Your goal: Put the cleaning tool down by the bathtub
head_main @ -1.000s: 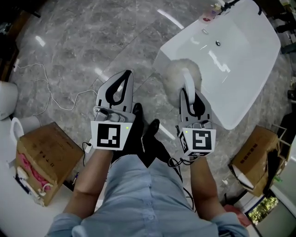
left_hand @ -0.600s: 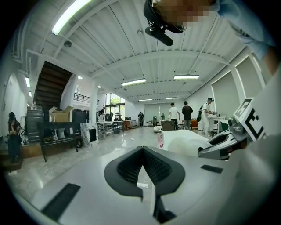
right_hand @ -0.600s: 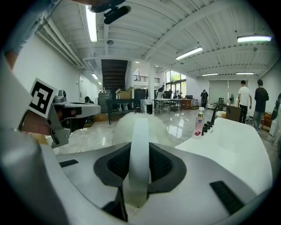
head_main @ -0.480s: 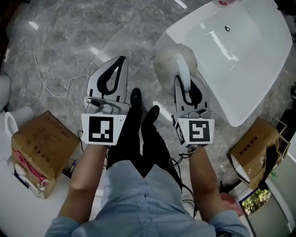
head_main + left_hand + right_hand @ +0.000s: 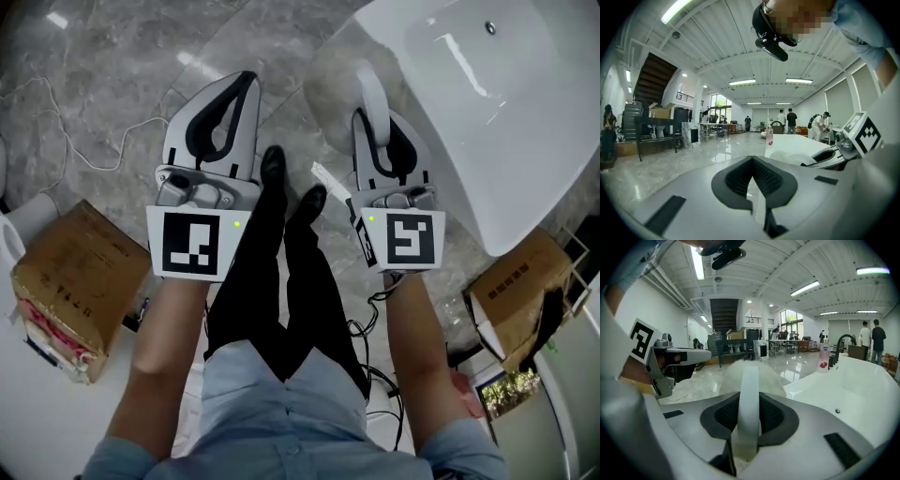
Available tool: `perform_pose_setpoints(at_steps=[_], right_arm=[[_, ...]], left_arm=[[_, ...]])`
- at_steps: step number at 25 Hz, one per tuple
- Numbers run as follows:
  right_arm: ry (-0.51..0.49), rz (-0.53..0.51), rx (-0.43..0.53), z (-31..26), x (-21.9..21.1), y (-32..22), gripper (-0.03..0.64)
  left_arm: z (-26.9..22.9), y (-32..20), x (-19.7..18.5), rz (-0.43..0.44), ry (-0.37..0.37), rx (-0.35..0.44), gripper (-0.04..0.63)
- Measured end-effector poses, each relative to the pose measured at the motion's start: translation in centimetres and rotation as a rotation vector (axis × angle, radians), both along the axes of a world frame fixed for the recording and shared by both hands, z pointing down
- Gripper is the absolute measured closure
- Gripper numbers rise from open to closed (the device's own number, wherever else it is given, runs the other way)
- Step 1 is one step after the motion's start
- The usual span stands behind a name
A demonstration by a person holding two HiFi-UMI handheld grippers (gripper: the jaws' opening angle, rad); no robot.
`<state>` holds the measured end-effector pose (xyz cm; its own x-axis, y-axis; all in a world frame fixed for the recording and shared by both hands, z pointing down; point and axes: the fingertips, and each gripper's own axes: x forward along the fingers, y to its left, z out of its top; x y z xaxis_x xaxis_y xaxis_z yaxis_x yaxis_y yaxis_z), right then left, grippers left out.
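The cleaning tool (image 5: pixel 330 89) is a fluffy white duster on a flat white handle (image 5: pixel 749 394). My right gripper (image 5: pixel 375 117) is shut on that handle, and the fluffy head sticks out past the jaws, above the floor beside the bathtub's near corner. The white bathtub (image 5: pixel 497 141) fills the upper right; in the right gripper view the bathtub (image 5: pixel 853 390) lies just right of the duster. My left gripper (image 5: pixel 246 80) hangs to the left over the grey marble floor, shut with nothing in it; its pads (image 5: pixel 752 161) meet at the tip.
A cardboard box (image 5: pixel 66 281) sits on the floor at left and another box (image 5: pixel 520 295) at right. A white cable (image 5: pixel 84 141) snakes over the floor. The person's black shoes (image 5: pixel 291 197) stand between the grippers. A pink-labelled bottle (image 5: pixel 824 357) stands on the tub's far rim.
Both grippers have moved forward and the tub has slid toward the top right of the view. The duster stays in the right gripper's hold.
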<state>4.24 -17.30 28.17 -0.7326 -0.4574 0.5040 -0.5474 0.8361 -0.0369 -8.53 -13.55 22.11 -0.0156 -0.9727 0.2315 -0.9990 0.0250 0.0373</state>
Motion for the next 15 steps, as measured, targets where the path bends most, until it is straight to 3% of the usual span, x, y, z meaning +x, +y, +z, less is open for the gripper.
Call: perform_pose_setpoints(at_steps=[8,15], right_arm=[[0.017,-0.043,-0.014,5.9,-0.7,-1.2,0.520],[0.027,-0.043,-0.042,12.7,-0.3,-1.9,0.520]], left_arm=[[6.2,-2.2,-0.2,-0.019,0.020,0.022,0.580],[13.1,-3.0,0.2,-0.016,0.036,-0.004,0.580]])
